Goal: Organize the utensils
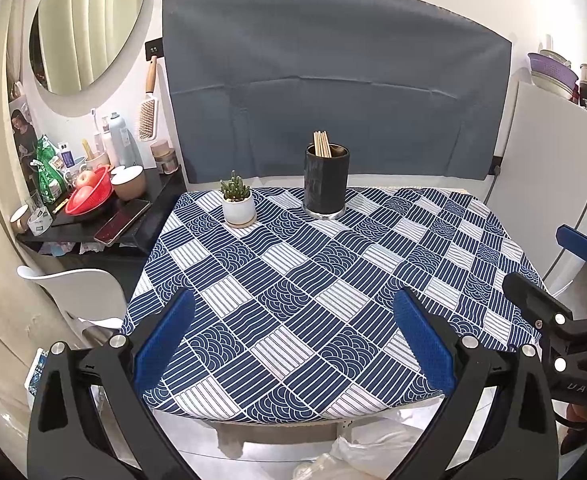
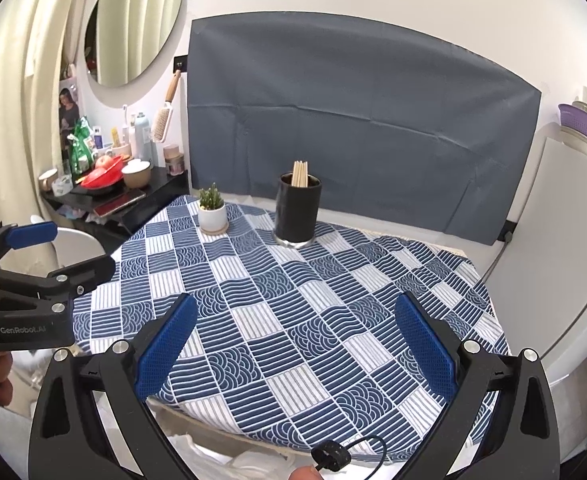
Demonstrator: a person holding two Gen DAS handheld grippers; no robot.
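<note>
Fingers (image 1: 165, 340) apart, chopsticks (image 1: 322, 144) far ahead

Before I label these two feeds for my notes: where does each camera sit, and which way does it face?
Left wrist: on the left gripper, at the table's near edge, facing the black holder of chopsticks; its open blue fingers and the right gripper show.
Right wrist: on the right gripper, further right, facing the holder from an angle; its open fingers and the left gripper show.
Both share the holder, potted plant, patterned tablecloth and grey backdrop.
</note>
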